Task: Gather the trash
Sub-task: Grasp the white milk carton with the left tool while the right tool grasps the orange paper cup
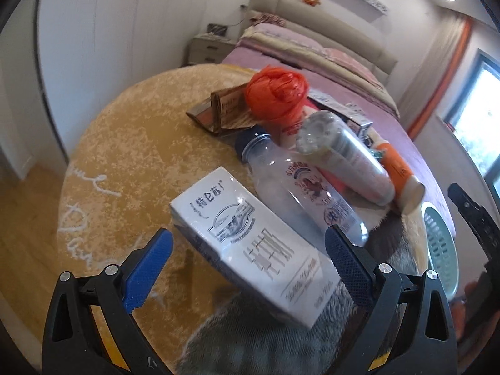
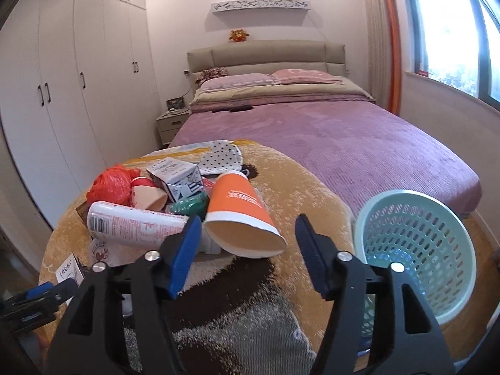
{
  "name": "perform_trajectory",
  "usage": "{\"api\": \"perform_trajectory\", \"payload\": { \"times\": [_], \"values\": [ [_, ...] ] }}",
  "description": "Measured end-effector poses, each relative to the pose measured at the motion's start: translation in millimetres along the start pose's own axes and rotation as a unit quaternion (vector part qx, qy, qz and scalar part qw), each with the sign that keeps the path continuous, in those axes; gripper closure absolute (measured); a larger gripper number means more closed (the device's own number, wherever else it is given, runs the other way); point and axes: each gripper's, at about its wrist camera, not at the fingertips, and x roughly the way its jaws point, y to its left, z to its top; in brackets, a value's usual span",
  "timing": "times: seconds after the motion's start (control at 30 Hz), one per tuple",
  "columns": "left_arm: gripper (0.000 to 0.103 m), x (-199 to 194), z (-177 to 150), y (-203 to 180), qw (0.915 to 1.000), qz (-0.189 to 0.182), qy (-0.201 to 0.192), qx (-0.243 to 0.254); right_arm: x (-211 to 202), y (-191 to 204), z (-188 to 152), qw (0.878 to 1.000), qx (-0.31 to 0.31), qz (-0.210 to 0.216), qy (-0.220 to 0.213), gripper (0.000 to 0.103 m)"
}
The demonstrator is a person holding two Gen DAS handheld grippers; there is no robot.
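Bedroom floor, round yellow rug (image 1: 125, 143) by the bed (image 2: 328, 143). The white milk carton (image 1: 250, 243) lies flat near the rug's edge, long axis running away from the left gripper (image 1: 248, 250), whose jaws gape wide around it. Right gripper (image 2: 245, 243) is spread open too, facing the tipped orange paper cup (image 2: 240, 215). Mint basket (image 2: 418, 250) sits beside the rug's right edge.

"特仑苏" on white milk carton (image 1: 250, 243); "今日" on clear bottle (image 1: 300, 184) label; rest illegible.
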Motion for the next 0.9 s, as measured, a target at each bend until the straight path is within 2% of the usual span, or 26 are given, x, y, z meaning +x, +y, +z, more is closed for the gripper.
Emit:
{"api": "perform_trajectory", "payload": {
  "times": [0.17, 0.27, 0.3, 0.43, 0.47, 0.5, 0.53, 0.63, 0.77, 0.9],
  "values": [
    [0.013, 17, -1, -6, 0.9989, 0.042, 0.016, 0.014, 13, 11, 4, 1.000, -0.018, 0.011, 0.013, 0.034],
    [0.016, 20, -1, -6, 0.9987, 0.040, 0.018, 0.027, 30, 22, 6, 0.999, -0.041, -0.002, 0.029, 0.033],
    [0.022, 19, -1, -5, 0.9984, 0.039, 0.019, 0.038, 36, 24, 7, 0.998, -0.045, -0.009, 0.036, 0.033],
    [0.027, 14, 0, -1, 0.9961, 0.027, 0.031, 0.077, 65, 18, 12, 0.996, -0.040, -0.008, 0.078, 0.033],
    [0.029, 14, 1, 0, 0.9950, 0.023, 0.036, 0.091, 69, 16, 13, 0.996, -0.040, -0.011, 0.083, 0.038],
    [0.030, 12, 3, -1, 0.9934, 0.021, 0.042, 0.105, 71, 13, 14, 0.996, -0.039, -0.011, 0.085, 0.051],
    [0.030, 9, 3, -1, 0.9910, 0.022, 0.047, 0.123, 72, 11, 15, 0.995, -0.037, -0.006, 0.088, 0.053],
    [0.030, 4, 0, -3, 0.9838, 0.033, 0.056, 0.167, 76, 6, 16, 0.995, -0.030, 0.005, 0.093, 0.053],
    [0.025, 4, -1, -7, 0.9835, 0.053, 0.057, 0.163, 91, 7, 15, 0.994, -0.047, -0.013, 0.100, 0.053],
    [0.024, 10, -6, -11, 0.9835, 0.062, 0.056, 0.161, 104, 4, 13, 0.993, -0.048, -0.015, 0.106, 0.052]
  ]
}}
